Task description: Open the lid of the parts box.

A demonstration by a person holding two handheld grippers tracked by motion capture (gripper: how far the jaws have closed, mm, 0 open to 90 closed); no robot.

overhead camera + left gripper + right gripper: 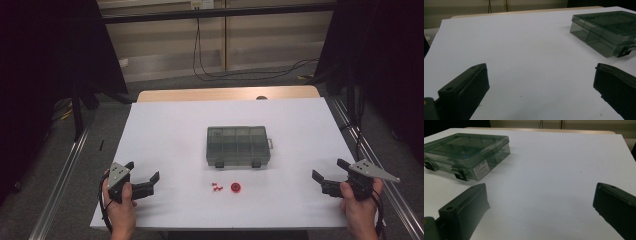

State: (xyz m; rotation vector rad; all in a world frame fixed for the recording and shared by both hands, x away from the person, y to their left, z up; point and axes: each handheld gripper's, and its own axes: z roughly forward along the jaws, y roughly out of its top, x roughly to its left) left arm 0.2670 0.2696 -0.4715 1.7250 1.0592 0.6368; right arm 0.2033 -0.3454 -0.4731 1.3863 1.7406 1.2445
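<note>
The left tongs (145, 176) are resting low near the front left corner of the desk (165, 125), jaws spread wide and gripping nothing. The right tongs (330, 176) are sitting near the front right corner in the same way, jaws wide apart and empty. Both are pointing inward toward the middle, which is probably a ready pose: each hand is staying well apart from the work so the middle of the desk is open to the camera.

A smoky see-through box (238, 146) is lying flat at the centre of the desk, lid closed and its 2 black latches facing the person, so it is likely placed to be opened from the near side. The left gripper view is showing the box (604, 32) far off to the upper right, and the right gripper view is showing the box (466, 155) to the upper left, with a white label on its near end wall.

Just in front of the box, a small red wheel (236, 187) is lying beside a few tiny red pieces (216, 187), close together but apart from the box. They are sitting about midway between the 2 tongs, reachable by either, and they look meant for the box's compartments.
</note>
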